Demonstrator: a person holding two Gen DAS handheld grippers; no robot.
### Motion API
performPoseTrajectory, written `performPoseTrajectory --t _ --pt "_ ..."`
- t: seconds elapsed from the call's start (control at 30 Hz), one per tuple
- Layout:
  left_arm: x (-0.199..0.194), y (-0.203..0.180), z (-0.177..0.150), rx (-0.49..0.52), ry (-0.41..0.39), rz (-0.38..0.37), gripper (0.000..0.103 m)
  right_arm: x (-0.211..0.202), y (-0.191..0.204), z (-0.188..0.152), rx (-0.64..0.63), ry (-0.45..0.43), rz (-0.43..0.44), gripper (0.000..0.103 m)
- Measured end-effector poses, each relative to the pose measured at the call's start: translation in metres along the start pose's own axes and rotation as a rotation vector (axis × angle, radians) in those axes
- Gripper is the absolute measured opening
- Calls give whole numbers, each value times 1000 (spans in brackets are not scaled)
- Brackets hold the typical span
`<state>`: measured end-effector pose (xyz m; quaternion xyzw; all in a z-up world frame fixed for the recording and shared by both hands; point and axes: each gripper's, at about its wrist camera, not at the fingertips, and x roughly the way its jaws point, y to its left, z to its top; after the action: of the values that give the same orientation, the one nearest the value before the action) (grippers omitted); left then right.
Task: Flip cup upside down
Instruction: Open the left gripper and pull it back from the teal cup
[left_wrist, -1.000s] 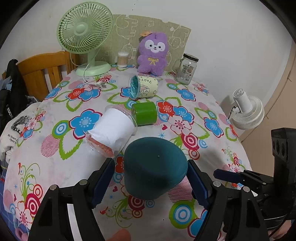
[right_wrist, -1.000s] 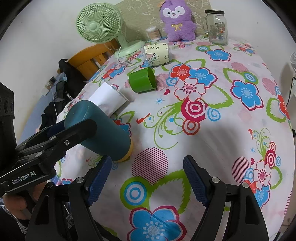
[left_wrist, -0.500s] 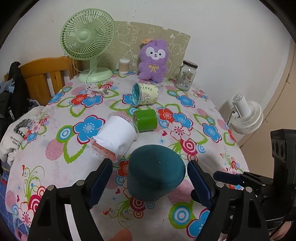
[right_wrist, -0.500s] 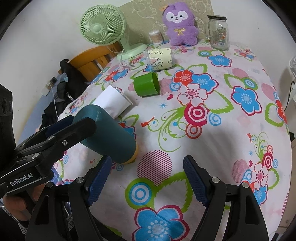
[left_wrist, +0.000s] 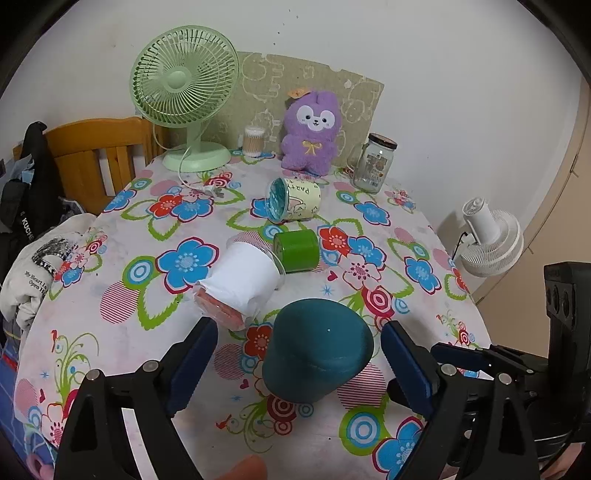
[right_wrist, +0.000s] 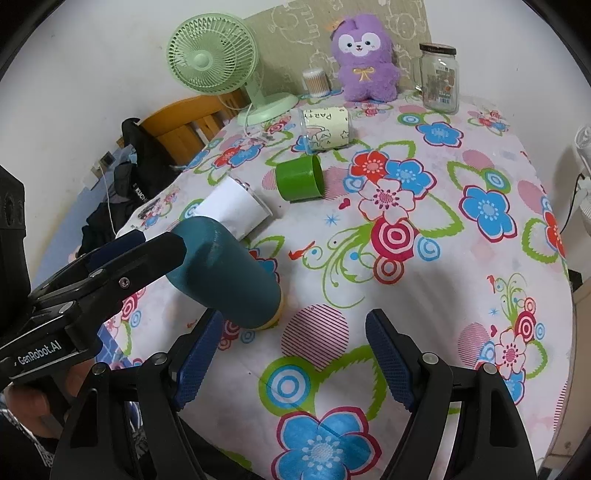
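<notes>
Floral tablecloth (left_wrist: 92, 258) on round table against white wall (left_wrist: 443, 55); teal cup (left_wrist: 319, 350) inverted; left gripper (left_wrist: 295, 354) released, right gripper (right_wrist: 291, 354) spread, empty.

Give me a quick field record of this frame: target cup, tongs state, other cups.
target: teal cup, upside down, closed base up, rim on the floral tablecloth
left tongs: open, a finger either side of the teal cup, gaps visible on both sides
right tongs: open, empty, over the tablecloth beside the teal cup
other cups: white cup, green cup, printed cup, all lying on their sides
back of table: green fan, purple plush, glass jar
</notes>
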<state>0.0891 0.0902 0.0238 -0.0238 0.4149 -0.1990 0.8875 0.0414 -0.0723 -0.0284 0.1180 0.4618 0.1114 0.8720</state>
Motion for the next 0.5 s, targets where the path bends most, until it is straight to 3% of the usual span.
performPoseTrajectory --t 0.13,0.27,0.5 --pt "-10 3 1 -3 -29 -1 93 -5 4 1 -6 -11 -8 82" --pt "-21 5 2 9 -86 30 97 -10 7 3 -3 -41 -24 94" --pt "-33 13 1 2 -128 37 101 -16 19 7 -32 -72 -40 95"
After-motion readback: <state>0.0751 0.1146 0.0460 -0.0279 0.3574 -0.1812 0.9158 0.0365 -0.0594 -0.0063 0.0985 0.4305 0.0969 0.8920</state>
